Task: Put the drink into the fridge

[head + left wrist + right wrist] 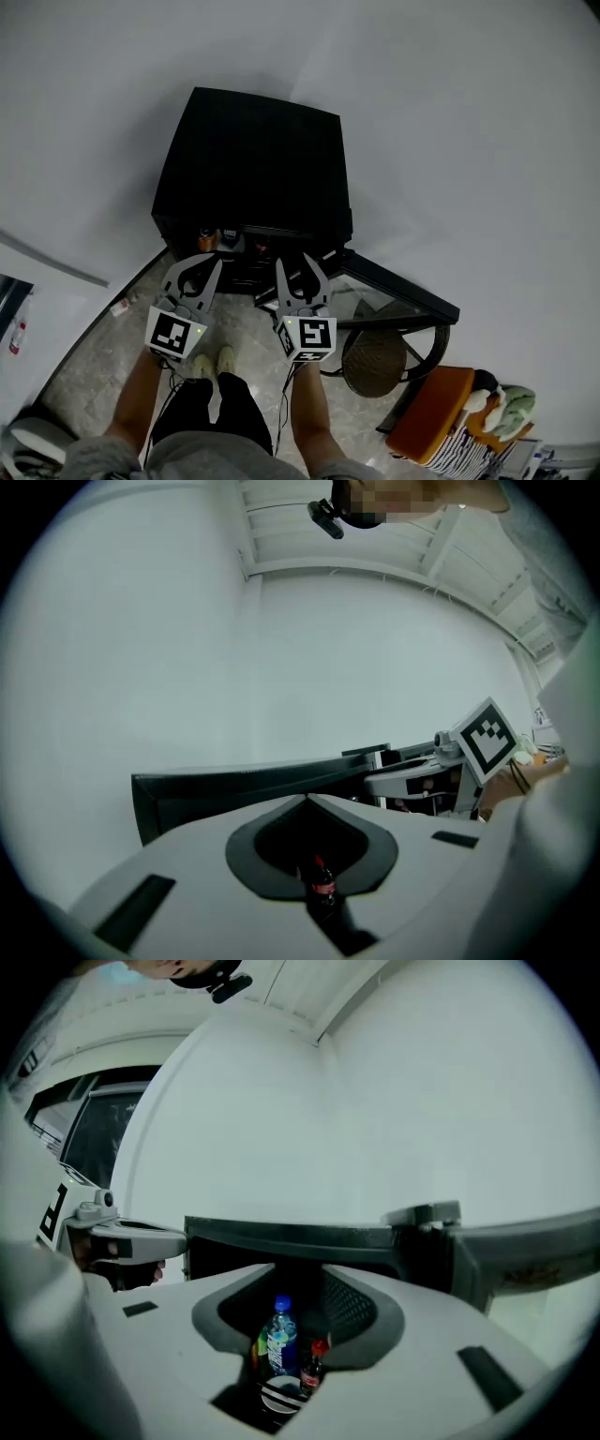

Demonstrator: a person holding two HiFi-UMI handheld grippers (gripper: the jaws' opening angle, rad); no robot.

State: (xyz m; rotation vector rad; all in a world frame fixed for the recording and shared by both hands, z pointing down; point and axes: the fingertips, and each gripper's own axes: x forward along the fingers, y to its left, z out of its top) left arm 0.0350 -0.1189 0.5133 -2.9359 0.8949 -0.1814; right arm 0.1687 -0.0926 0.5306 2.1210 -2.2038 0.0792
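White walls [469, 141] meet in a corner behind everything, from 9 round to 3 o'clock, and pale marbled floor [122, 347] lies open at 8 o'clock. The black fridge [253, 155] stands in that corner at 12 o'clock, just ahead of both grippers. Its door [394, 291] is swung out toward 3 o'clock and closes off that side. A round woven seat [373, 358] sits under the door's outer end at 4 o'clock, near the right forearm.

The left gripper [199, 261] points level at the fridge's open front. Its jaws are together at the tips and hold nothing. The right gripper [296, 261], beside it at 3 o'clock, has its jaws partly apart with nothing gripped.

A red-capped cola bottle [314, 1365] stands upright inside the fridge, well beyond the jaws. In the right gripper view it shows through the gap at 6 o'clock, with a taller blue-capped bottle [279, 1335] just beside it at 10 o'clock.
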